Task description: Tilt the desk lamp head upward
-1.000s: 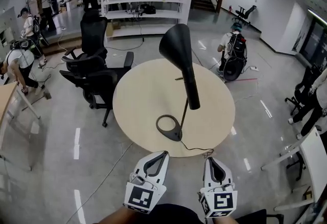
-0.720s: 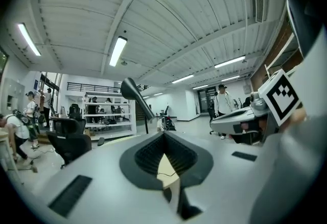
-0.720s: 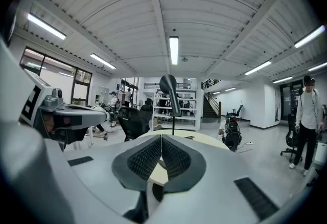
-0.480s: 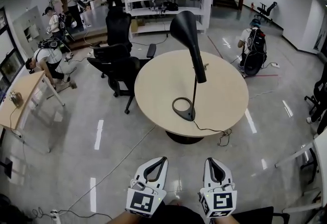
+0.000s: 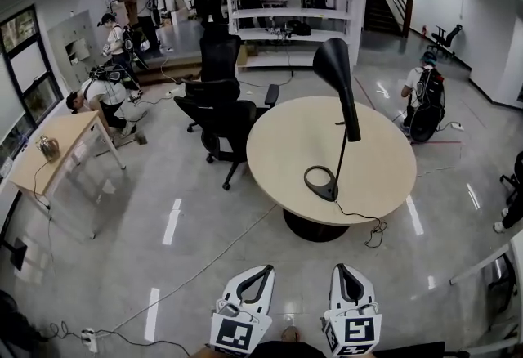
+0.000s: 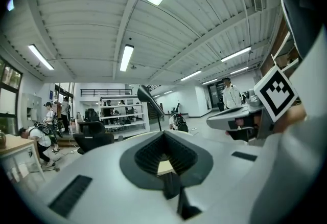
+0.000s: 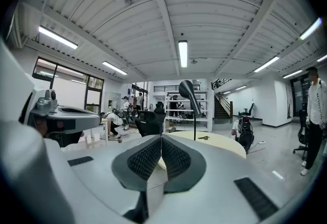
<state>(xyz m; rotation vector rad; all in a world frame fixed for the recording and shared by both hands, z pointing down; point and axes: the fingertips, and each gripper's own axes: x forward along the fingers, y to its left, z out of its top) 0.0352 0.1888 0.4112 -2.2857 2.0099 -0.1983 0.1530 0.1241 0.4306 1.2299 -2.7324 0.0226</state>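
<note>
So, both hand-held tools are parked low at the bottom of the head view, side by side over the glossy grey floor (image 5: 204, 217). The white left gripper (image 5: 263, 271) is seen fully closed in its own view, its dark ribbed pads pressed together with nothing caught between them. Same story for the white right gripper (image 5: 341, 269): its pads are met along one line and nothing is held.

The black desk lamp with the long cone-shaped head (image 5: 335, 74) is found well apart from both grippers, up and to the right of them, on the round pale wooden table (image 5: 282, 148). Its flat ring base (image 5: 322, 183) is set on the near side of the tabletop, not far from the edge, and a thin upright stem is run up from it to the head. The head is tilted so that the wide end is carried highest and the narrow end hangs lower, toward the right. Which way the mouth faces can't really be made out. A thin black cord (image 5: 376, 231) is trailed from the base over the table edge down to the floor.

Black office chairs (image 5: 219, 99) are parked just beside the table's left side, white open shelving (image 5: 288, 15) is stood behind them, and a small wooden desk (image 5: 61, 154) is placed off to the left. A few people are scattered around the room.
</note>
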